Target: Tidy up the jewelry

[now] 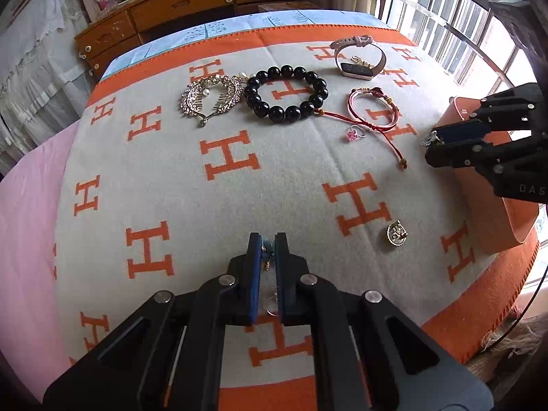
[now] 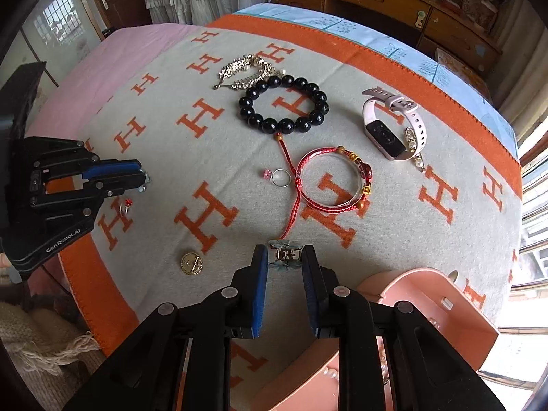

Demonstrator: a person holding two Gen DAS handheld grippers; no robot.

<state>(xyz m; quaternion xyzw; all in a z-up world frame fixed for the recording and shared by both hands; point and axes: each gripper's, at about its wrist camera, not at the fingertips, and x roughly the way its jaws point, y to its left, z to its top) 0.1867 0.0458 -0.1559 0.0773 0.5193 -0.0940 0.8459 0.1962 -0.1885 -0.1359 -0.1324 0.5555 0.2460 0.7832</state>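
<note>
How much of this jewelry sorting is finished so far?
A few pearly pieces already lie in the pink box. The left gripper pinches an earring, the right gripper a small hair clip. The black beads, red bracelet, watch, ring and gold brooch remain out.

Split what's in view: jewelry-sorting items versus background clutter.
Job: black bead bracelet, red cord bracelet, pink-stone ring, gold brooch, crystal hair comb, small hair claw, pink organizer box.
Background: wooden dresser, window bars.
</note>
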